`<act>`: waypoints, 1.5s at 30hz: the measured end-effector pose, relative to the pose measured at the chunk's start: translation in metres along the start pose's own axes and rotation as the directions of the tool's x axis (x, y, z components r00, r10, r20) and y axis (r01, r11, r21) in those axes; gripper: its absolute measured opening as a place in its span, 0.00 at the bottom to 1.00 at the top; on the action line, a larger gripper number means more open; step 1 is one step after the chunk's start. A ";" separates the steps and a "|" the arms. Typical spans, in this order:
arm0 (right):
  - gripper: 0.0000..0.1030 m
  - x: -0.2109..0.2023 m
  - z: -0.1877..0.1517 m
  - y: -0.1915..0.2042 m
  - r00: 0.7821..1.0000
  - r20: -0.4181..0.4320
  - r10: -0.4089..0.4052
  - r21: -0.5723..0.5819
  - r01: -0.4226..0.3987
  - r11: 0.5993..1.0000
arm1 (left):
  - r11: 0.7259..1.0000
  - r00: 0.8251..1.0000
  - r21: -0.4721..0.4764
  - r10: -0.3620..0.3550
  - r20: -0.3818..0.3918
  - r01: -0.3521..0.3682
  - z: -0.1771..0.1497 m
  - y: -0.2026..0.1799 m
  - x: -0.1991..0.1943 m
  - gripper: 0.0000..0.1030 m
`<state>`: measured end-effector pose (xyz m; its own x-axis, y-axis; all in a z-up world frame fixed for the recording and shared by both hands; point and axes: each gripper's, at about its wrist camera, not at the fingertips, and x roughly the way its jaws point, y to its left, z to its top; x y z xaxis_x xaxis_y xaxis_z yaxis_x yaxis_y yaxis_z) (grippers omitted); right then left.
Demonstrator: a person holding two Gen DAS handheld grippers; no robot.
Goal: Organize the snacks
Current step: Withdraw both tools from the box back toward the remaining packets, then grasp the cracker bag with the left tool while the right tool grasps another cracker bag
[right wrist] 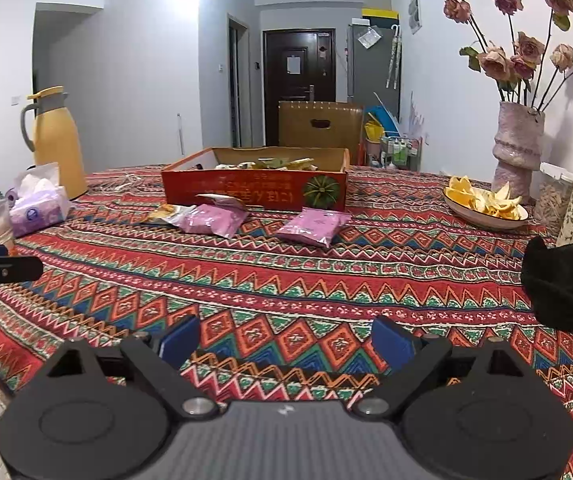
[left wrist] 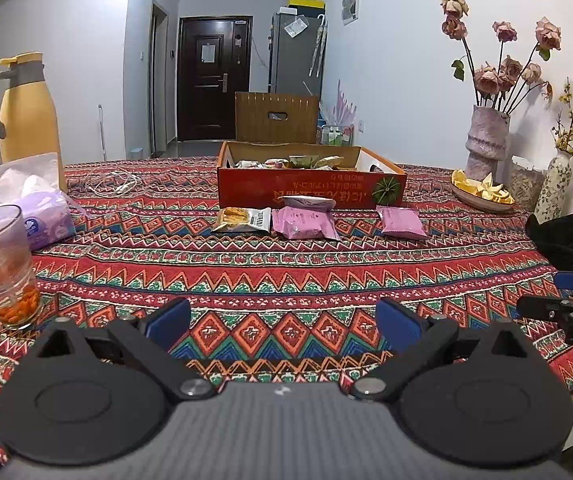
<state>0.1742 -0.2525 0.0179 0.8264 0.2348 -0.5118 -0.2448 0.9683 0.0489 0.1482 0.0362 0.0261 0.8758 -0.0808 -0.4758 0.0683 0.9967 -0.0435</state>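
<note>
A red cardboard box (left wrist: 246,190) (right wrist: 254,192) with several snack packets inside stands mid-table. In front of it lie a yellow-and-white snack packet (left wrist: 242,219) (right wrist: 164,213), two stacked pink packets (left wrist: 302,222) (right wrist: 212,218) and a separate pink packet (left wrist: 402,222) (right wrist: 313,226). My left gripper (left wrist: 284,322) is open and empty, low over the near cloth, well short of the packets. My right gripper (right wrist: 286,338) is open and empty, also near the front edge. Each gripper's tip shows at the other view's side.
Patterned tablecloth (left wrist: 286,264) covers the table. At left are a glass with a straw (left wrist: 4,268), a tissue pack (left wrist: 42,212) and a yellow jug (left wrist: 26,112). At right are a peel bowl (right wrist: 486,206), flower vases (right wrist: 518,144) and a black cloth (right wrist: 566,280).
</note>
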 end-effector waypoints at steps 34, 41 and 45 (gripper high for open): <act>0.90 0.169 0.090 -0.027 0.997 -0.041 0.068 -0.025 -0.069 0.997 | 0.999 0.998 0.036 -0.020 -0.058 0.023 0.084 0.016 0.165 0.98; 0.90 0.211 0.096 -0.024 0.993 -0.087 0.074 -0.031 -0.077 0.997 | 0.994 0.998 0.112 0.008 -0.070 0.000 0.087 0.014 0.205 0.98; 0.90 0.236 0.099 -0.030 0.992 -0.107 0.065 0.006 -0.065 0.998 | 0.990 0.992 0.102 0.105 -0.070 -0.097 0.091 0.032 0.227 0.97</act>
<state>0.4268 -0.2179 -0.0193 0.7496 0.2865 -0.5967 -0.2946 0.9517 0.0869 0.3931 0.0498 -0.0036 0.8428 0.0240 -0.5376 0.0311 0.9952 0.0931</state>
